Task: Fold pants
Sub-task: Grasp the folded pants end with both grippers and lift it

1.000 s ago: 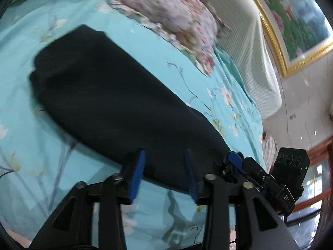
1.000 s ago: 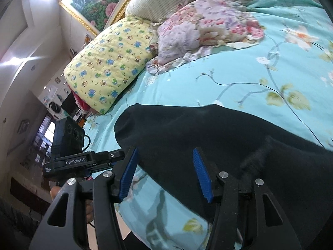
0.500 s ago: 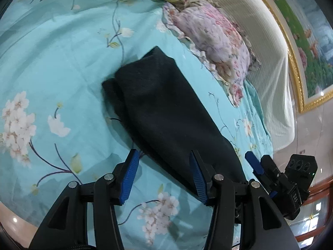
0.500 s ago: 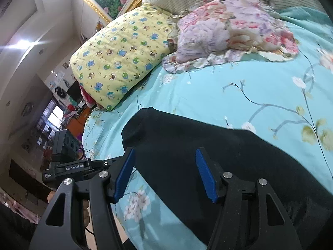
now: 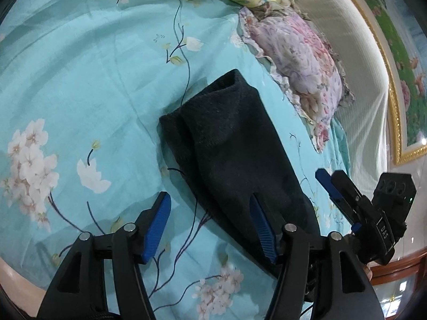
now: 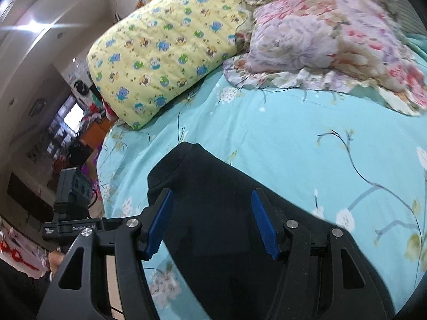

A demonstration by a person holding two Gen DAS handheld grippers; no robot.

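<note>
With both pairs of fingers spread apart and holding nothing, the left gripper and right gripper hang over the near end of the black pants — probably lining up the next fold. Pants lie as a long narrow strip (layers stacked at the far end) on the teal bedsheet; farther off, the floral pillow and yellow pillow.

Black pants on turquoise floral sheet; yellow cartoon-print pillow, seemingly pink-lilac floral pillow.
</note>
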